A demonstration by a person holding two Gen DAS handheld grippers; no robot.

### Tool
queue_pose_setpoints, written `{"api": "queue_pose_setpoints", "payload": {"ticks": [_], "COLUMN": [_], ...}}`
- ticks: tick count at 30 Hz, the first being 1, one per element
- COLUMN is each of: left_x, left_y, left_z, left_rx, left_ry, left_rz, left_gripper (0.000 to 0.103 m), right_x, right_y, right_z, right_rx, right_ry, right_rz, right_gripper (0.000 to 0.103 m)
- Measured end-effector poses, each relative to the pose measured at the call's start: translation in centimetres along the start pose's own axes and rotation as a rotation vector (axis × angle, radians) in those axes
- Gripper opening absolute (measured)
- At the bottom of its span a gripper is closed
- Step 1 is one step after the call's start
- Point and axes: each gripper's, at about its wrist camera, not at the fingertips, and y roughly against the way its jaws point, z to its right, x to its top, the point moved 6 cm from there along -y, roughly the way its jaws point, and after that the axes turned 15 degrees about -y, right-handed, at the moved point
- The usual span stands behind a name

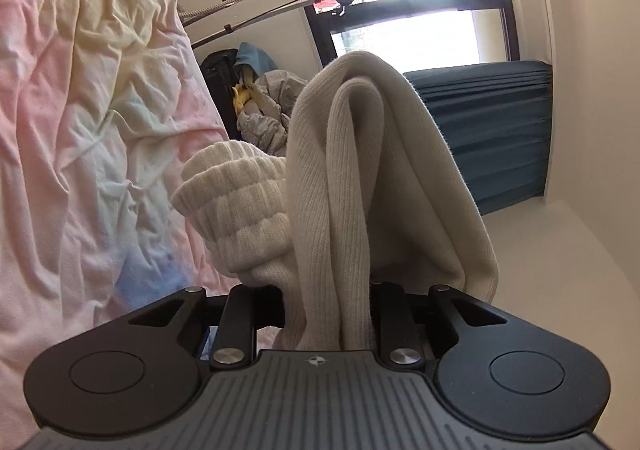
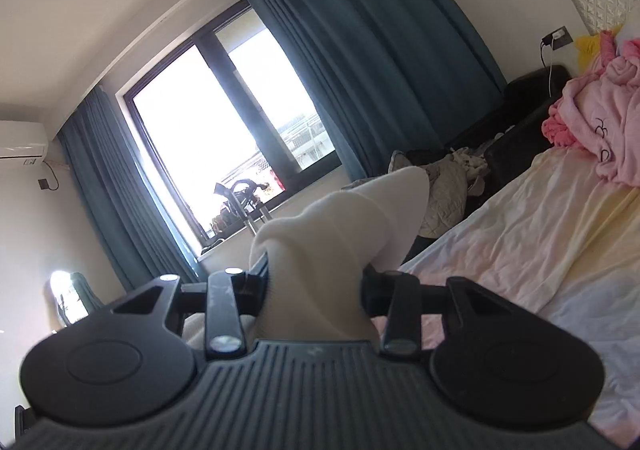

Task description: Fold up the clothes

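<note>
Bedroom with teal curtains [image 2: 360, 30] and a wrinkled pastel sheet [image 1: 80, 130] below — both grippers hold a cream sweater [image 1: 360, 178] aloft, left gripper [image 1: 328, 314] and right gripper [image 2: 316, 290] each clamped on bunched knit, probably to let it hang straight before laying it down.

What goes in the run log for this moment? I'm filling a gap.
left gripper: shut on cream sweater | right gripper: shut on sweater | sweater: lifted off bedsheet | fold: not yet done
</note>
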Motion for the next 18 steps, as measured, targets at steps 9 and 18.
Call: {"api": "queue_pose_setpoints", "payload": {"ticks": [9, 18], "left_x": [-9.4, -19.8], "left_y": [-16.8, -31.5], "left_z": [4.2, 5.2], "left_rx": [-0.110, -0.211], "left_ry": [-0.133, -0.279], "left_rz": [-0.233, -0.428], "left_gripper": [0.026, 0.026], "right_x": [8.3, 9.5], "right_y": [1.5, 4.2], "right_z": [13.8, 27.6], "right_rx": [-0.193, -0.392], "right_ry": [-0.055, -0.157], "right_rz": [0.230, 0.501], "right_gripper": [0.042, 0.042]}}
